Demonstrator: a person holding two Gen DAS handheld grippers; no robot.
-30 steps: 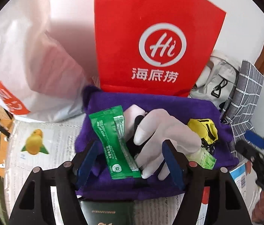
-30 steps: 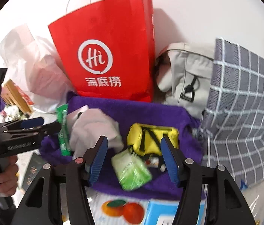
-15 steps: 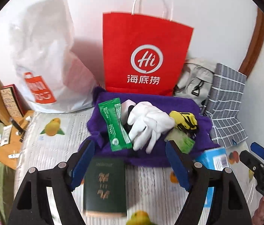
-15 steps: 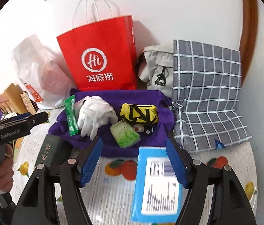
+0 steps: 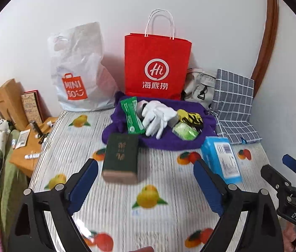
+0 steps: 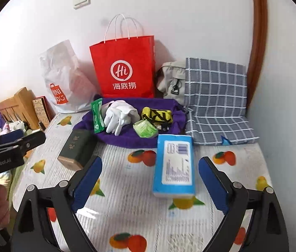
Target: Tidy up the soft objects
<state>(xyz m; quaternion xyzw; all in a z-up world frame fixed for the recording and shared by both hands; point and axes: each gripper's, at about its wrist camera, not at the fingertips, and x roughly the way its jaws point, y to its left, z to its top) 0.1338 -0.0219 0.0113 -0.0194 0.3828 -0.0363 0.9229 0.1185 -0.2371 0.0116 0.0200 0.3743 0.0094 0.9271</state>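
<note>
1. White wall behind, and in front of it a fruit-print cloth covers the flat surface where everything lies.
2. At the far side a purple towel is spread as a bed for the soft things: a green sachet, white gloves, a yellow pouch and a pale green pack.
3. Nearer, off the towel, lie a dark green box at the towel's left front edge and a blue tissue pack at its right front edge.
4. Left gripper is empty, its jaws opening with only cloth showing between them; the box sits just beyond its left finger.
5. Right gripper is likewise empty and opening, and the tissue pack lies ahead between its fingers, untouched.
6. Handling, as I judge it: gloves are limp and light, so pinch the bunched palm, not a finger. The sachet and pale green pack are thin, slick film; take them across the middle. The tissue pack is squashy and should yield to a squeeze across its short side. The box looks stiff, hardly soft goods.
7. Containers: a red paper bag stands upright behind the towel, and a white plastic bag slumps to its left; what is in either cannot be seen. A grey bag and a checked cushion rest at right.
</note>
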